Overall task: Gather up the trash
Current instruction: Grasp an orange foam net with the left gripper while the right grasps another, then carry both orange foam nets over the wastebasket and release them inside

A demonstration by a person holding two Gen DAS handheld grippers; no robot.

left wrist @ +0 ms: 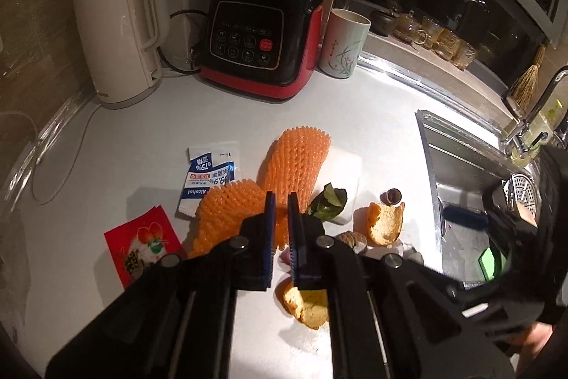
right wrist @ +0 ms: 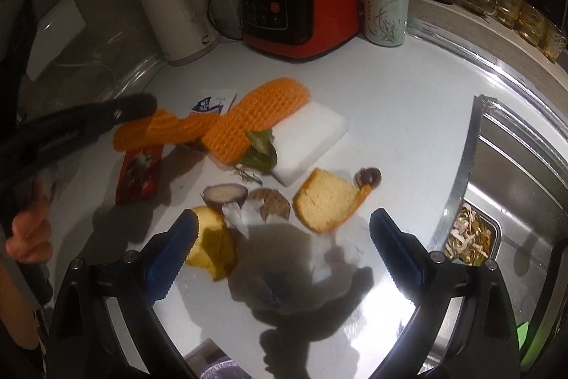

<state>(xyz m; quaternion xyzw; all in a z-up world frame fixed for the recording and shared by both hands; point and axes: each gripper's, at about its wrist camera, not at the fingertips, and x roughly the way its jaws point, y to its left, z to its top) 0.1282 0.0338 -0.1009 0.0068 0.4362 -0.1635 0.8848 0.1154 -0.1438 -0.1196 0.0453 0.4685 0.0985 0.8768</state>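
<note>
Trash lies scattered on the white counter (left wrist: pixel 117 166). Two orange foam fruit nets (left wrist: pixel 294 158) (right wrist: pixel 262 116) overlap by a white foam block (left wrist: pixel 346 166) (right wrist: pixel 309 141). My left gripper (left wrist: pixel 281 199) is above the nearer net (left wrist: pixel 227 201), its fingers nearly together with a thin gap and nothing visibly between them. An alcohol wipe packet (left wrist: pixel 209 176), a red sachet (left wrist: pixel 142 240) (right wrist: pixel 140 173), a green leaf (left wrist: pixel 328 199) (right wrist: pixel 261 148), bread pieces (left wrist: pixel 385 222) (right wrist: pixel 325 201) (right wrist: pixel 213 244), an onion end (right wrist: pixel 225 194) and a shell (right wrist: pixel 269 203) lie around. My right gripper (right wrist: pixel 284 224) is open and empty just before the bread and shell.
A white kettle (left wrist: pixel 120 34), a red and black blender (left wrist: pixel 262 34) and a cup (left wrist: pixel 344 43) stand at the back. A steel sink (left wrist: pixel 461 201) (right wrist: pixel 514 183) lies to the right with a tray of food scraps (right wrist: pixel 468 237). Glassware (left wrist: pixel 436 38) lines the sill.
</note>
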